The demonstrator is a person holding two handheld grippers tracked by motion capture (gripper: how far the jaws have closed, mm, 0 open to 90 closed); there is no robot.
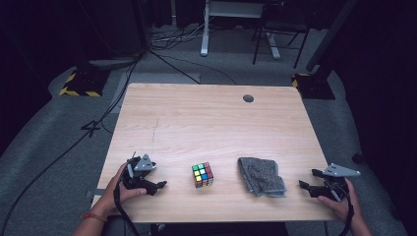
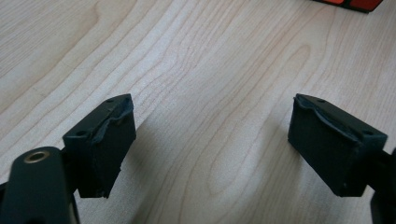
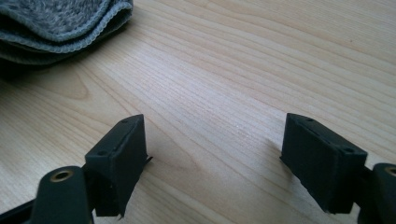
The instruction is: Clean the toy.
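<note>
A colourful puzzle cube (image 1: 202,175) stands on the wooden table (image 1: 206,123) near its front edge, in the middle. To its right lies a folded grey cloth (image 1: 261,176). My left gripper (image 1: 158,186) rests low at the front left, its jaws pointing right toward the cube and a hand's width short of it. In the left gripper view the left gripper (image 2: 210,140) stands open over bare wood, with the cube's edge (image 2: 355,3) at the top right. My right gripper (image 1: 303,186) sits at the front right, open, just right of the cloth (image 3: 60,23). Bare wood shows between the right gripper's (image 3: 212,158) jaws.
A round cable hole (image 1: 248,98) is in the table's far right part. Beyond the table are grey floor, cables, stand bases with yellow-black stripes (image 1: 78,86) and desk legs (image 1: 204,29).
</note>
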